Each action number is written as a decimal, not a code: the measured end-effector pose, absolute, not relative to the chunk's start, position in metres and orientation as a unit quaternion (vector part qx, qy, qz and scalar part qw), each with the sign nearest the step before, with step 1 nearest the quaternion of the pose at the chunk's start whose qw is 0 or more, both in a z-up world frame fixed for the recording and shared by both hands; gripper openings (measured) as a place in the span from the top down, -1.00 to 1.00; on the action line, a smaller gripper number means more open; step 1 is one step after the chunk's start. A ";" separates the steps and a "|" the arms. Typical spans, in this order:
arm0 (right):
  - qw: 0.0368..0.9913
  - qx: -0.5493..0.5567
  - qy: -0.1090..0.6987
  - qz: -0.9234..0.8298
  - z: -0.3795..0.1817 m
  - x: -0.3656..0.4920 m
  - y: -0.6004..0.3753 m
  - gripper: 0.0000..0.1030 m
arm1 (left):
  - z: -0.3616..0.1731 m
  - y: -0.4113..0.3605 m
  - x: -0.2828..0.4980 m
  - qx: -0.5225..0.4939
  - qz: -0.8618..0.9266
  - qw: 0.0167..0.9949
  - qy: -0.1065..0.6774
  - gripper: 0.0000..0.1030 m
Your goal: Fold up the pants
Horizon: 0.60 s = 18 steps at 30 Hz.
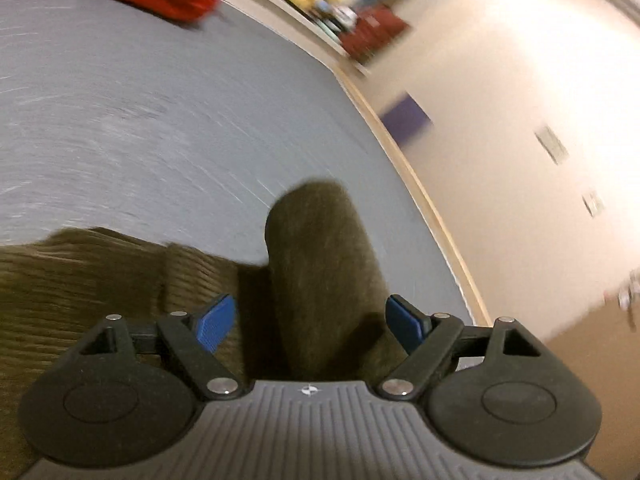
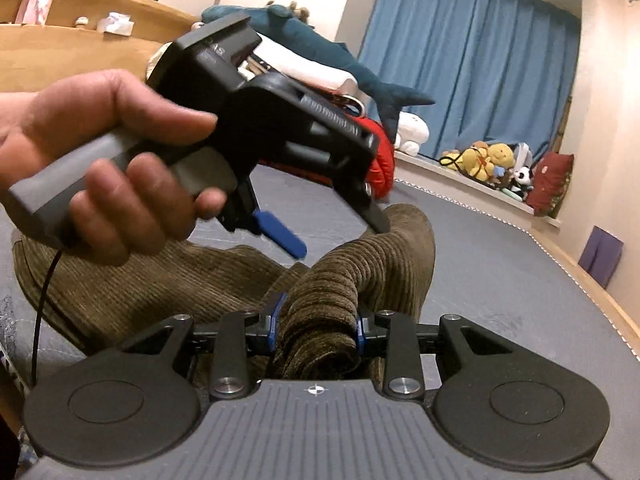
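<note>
With right tongs (image 2: 317, 330) clenched on the olive-brown corduroy pants (image 2: 132, 284) at bottom centre and left tongs (image 1: 310, 322) released, the bunched fold may slip and sag unevenly.

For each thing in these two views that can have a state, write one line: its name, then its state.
Right gripper: shut on a raised bunch of the pants.
Left gripper: open, fingers either side of a fabric fold, not pinching it.
Pants: brown corduroy, crumpled on the grey bed surface, not yet folded flat.
Blue curtains: drawn shut.
Left hand: wrapped round the left gripper's handle.
</note>
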State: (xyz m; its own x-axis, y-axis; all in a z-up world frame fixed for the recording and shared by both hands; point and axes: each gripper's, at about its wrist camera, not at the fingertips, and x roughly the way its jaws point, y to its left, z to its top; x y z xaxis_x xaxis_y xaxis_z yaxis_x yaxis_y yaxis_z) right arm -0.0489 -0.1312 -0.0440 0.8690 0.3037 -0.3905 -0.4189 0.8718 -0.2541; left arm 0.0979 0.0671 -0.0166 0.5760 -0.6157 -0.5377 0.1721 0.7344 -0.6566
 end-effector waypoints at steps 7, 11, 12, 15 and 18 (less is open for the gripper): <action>0.947 -0.187 0.170 0.200 -0.051 -0.048 -0.124 0.33 | -0.003 0.075 0.088 -0.310 -0.250 0.838 0.373 -0.68; 0.945 -0.200 0.160 0.203 -0.050 -0.047 -0.118 0.34 | -0.003 0.057 0.086 -0.232 -0.236 0.847 0.417 -0.68; 0.944 -0.204 0.157 0.205 -0.050 -0.051 -0.115 0.34 | -0.007 0.057 0.084 -0.224 -0.230 0.849 0.420 -0.68; 0.939 -0.222 0.152 0.214 -0.052 -0.056 -0.103 0.34 | -0.012 0.044 0.082 -0.200 -0.250 0.842 0.433 -0.67; 0.932 -0.245 0.140 0.228 -0.055 -0.062 -0.089 0.34 | -0.005 0.032 0.078 -0.121 -0.228 0.869 0.421 -0.07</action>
State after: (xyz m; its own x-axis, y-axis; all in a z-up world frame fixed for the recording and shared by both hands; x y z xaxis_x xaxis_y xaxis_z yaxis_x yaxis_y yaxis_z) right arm -0.0619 -0.0892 -0.0550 0.8570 0.3558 -0.3727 -0.4932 0.7760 -0.3931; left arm 0.0781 0.0320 -0.0047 0.5411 -0.4992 -0.6767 0.2946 0.8663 -0.4035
